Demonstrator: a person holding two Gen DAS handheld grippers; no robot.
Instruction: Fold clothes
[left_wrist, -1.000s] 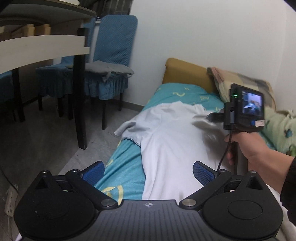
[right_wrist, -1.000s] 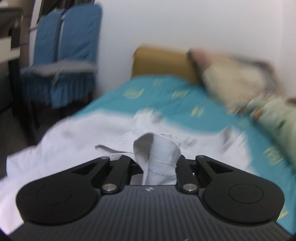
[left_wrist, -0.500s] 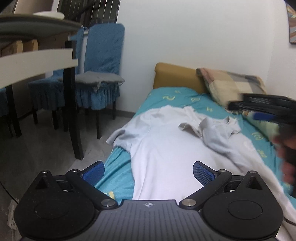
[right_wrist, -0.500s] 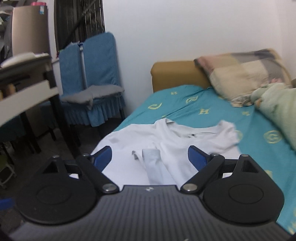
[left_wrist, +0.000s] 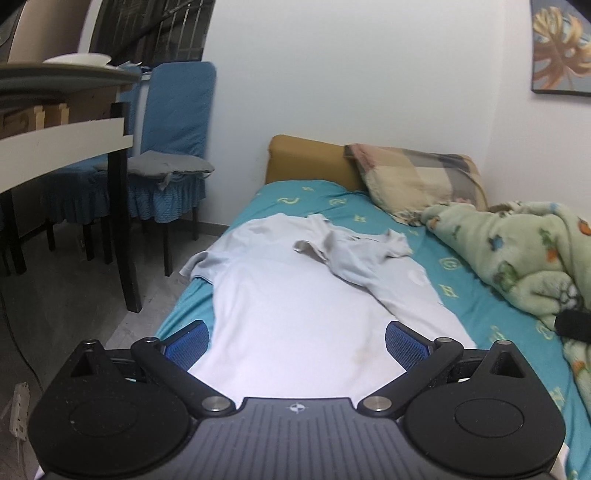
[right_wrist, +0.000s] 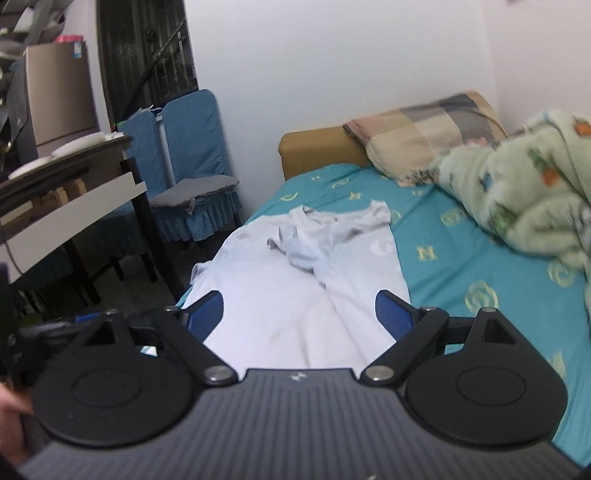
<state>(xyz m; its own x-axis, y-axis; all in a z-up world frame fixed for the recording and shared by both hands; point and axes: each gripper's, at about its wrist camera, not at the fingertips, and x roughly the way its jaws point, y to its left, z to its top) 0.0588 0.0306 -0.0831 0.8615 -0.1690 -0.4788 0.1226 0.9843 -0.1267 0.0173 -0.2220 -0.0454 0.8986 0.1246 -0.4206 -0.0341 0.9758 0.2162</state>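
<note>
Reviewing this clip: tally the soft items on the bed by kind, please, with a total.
White shirt: 1
Patchwork pillow: 1
Green printed blanket: 1
Total: 3

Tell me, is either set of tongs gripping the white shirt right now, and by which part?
Neither. The left tongs and right tongs are both open and empty; the white shirt lies loose on the bed.
</note>
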